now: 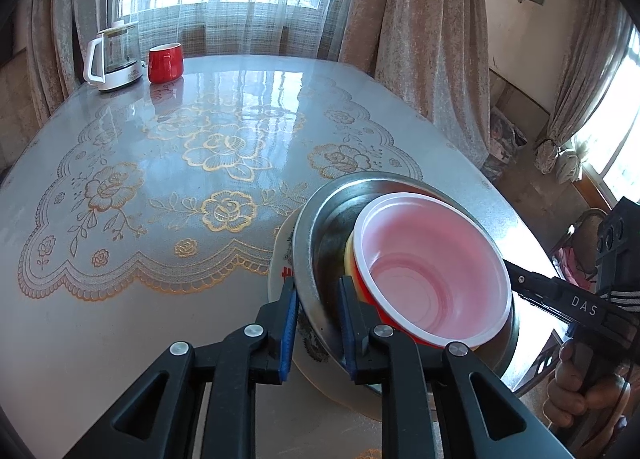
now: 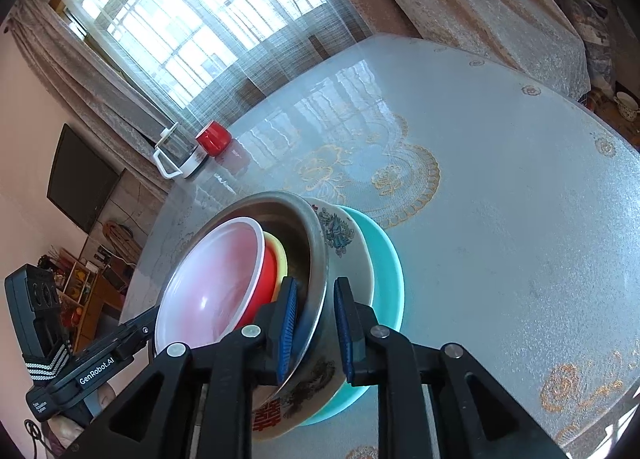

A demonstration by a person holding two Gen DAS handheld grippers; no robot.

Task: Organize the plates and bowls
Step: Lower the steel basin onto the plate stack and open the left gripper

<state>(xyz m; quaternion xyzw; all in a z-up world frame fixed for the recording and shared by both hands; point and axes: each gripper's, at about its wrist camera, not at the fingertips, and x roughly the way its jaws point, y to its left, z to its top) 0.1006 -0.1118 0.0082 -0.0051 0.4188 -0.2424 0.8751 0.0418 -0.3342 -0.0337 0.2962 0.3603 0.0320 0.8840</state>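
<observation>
1. Left wrist view: the left gripper (image 1: 316, 323) has its jaws narrow, straddling the near rim of the steel bowl (image 1: 320, 227); a small gap shows beside each blue pad, so I judge the rim released, not clamped. Inside the steel bowl sit a yellow bowl (image 1: 349, 259) and a red bowl (image 1: 436, 271) with a pale pink inside. The stack rests on a white patterned plate (image 1: 282, 259) near the counter (image 1: 160, 319) edge.
2. Right wrist view: the right gripper (image 2: 316, 323) likewise brackets the opposite rim of the steel bowl, jaws narrow with slight slack. Under the white plate lies a teal plate (image 2: 386, 271), so everything is nested in one pile.
3. A kettle (image 2: 180, 157) and red mug (image 2: 214, 137) stand well apart at the far edge.
4. The step in hand looks like letting go of the finished stack. To do it well, widen both jaws evenly, then draw each gripper straight back along its own line, lifting clear of the rim so the pile is not tipped or dragged toward the counter edge
</observation>
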